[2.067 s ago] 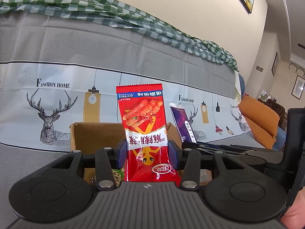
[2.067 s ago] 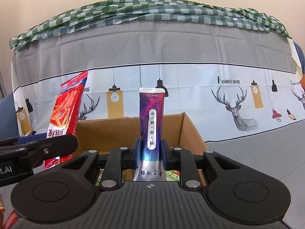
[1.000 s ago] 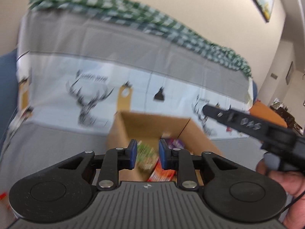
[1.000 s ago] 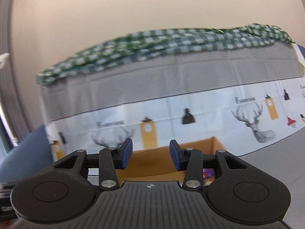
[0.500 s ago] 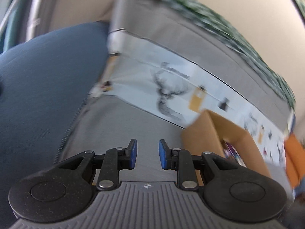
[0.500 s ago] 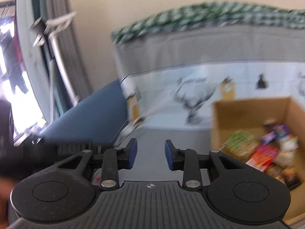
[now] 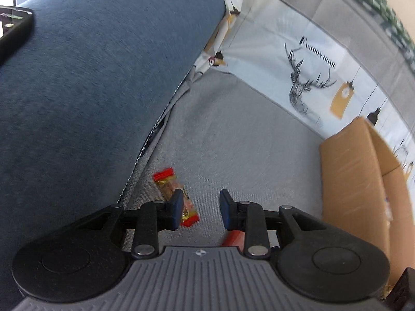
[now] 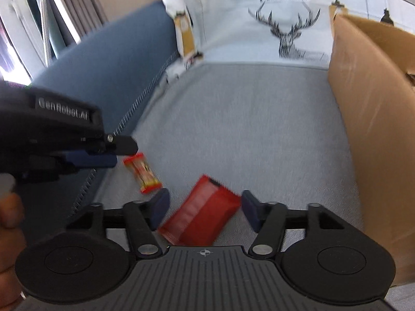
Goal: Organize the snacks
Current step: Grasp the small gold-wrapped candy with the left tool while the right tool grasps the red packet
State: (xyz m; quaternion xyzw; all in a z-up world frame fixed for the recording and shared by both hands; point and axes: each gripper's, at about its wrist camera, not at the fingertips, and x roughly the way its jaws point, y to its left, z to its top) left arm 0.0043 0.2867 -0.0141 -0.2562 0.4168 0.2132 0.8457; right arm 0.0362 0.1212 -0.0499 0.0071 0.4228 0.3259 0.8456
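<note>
A small red-and-gold snack bar [image 7: 174, 191] lies on the grey sofa seat, partly behind the left finger of my left gripper [image 7: 199, 208]. That gripper's jaws are opening, with nothing pressed between them. The same bar [image 8: 142, 173] shows in the right wrist view just ahead of the left gripper's fingertips [image 8: 103, 160]. A flat dark red packet [image 8: 201, 217] lies on the seat between the fingers of my right gripper [image 8: 203, 211], whose jaws are opening and stand clear of it. A corner of this packet [image 7: 234, 237] peeks out under the left gripper.
The cardboard box [image 7: 360, 181] stands on the seat to the right, its side wall [image 8: 373, 134] close beside my right gripper. The blue sofa arm [image 7: 90, 90] rises on the left. A deer-print cover [image 8: 285, 26] hangs over the backrest. A hand [image 8: 10, 207] holds the left gripper.
Both grippers have let go of their packets at the box, swung left and tilted down to the seat. Both now stand wider open over the two red snacks.
</note>
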